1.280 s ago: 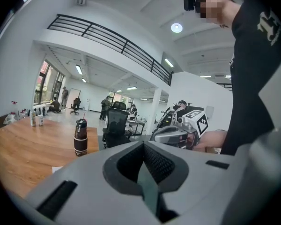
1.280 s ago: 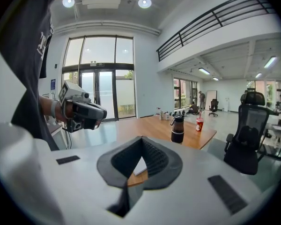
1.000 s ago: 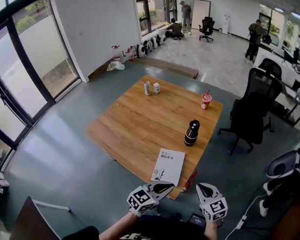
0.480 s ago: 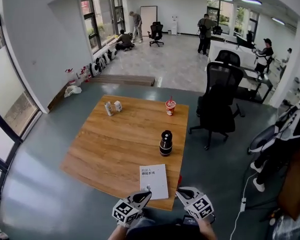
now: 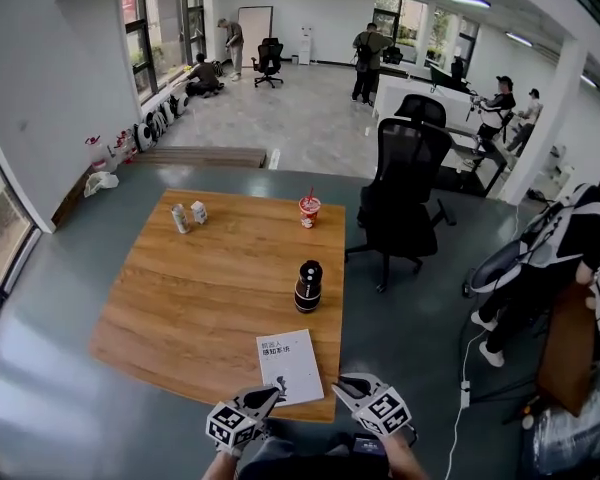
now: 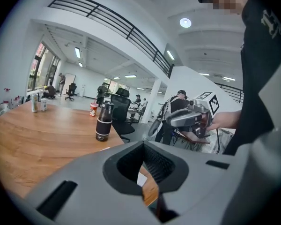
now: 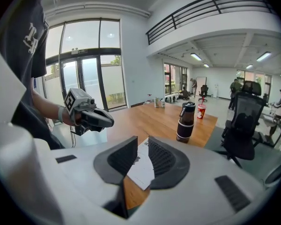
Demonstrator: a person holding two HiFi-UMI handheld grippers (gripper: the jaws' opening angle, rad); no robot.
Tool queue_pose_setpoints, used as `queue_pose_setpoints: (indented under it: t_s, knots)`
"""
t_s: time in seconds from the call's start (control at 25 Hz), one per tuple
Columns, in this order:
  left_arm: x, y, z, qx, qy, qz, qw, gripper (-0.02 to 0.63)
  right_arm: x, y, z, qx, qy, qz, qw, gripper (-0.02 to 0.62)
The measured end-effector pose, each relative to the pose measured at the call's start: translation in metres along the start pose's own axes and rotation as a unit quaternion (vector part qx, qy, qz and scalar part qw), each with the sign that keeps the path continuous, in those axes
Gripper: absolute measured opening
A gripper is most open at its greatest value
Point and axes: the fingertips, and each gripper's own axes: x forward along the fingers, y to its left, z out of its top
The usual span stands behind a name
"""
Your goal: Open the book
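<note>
Hovering the left gripper and right gripper at the near edge of the desk, close to the closed book lying flat by the near right corner, in front of the black bottle. Holding the left one squeezed fully closed on nothing, and just now cracking the right one open, jaws a little apart with nothing pinched between them.
</note>
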Motion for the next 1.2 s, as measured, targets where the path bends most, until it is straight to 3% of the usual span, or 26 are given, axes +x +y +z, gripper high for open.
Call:
queue_pose_setpoints:
  t_s: [0.24,0.52,0.84,1.2]
  knots:
    - [0.004,0.018,-0.022,0.005,0.014,-0.029,0.9995,0.006,0.022,-0.004,-0.023,0.024,0.018,-0.027,0.999,0.063]
    - [0.015,0.036,-0.023,-0.037,0.013,-0.057,0.9976,0.006,0.039,-0.017,-0.045,0.06,0.038,-0.043,0.997,0.077]
    - [0.017,0.051,-0.074,-0.078,0.064,-0.048,0.9938,0.006,0.058,-0.01,-0.092,0.137,0.071,-0.034,0.988,0.083]
    - [0.037,0.071,-0.132,-0.098,0.125,-0.047,0.9861,0.006,0.092,-0.011,-0.154,0.208,0.107,-0.028,0.972,0.083]
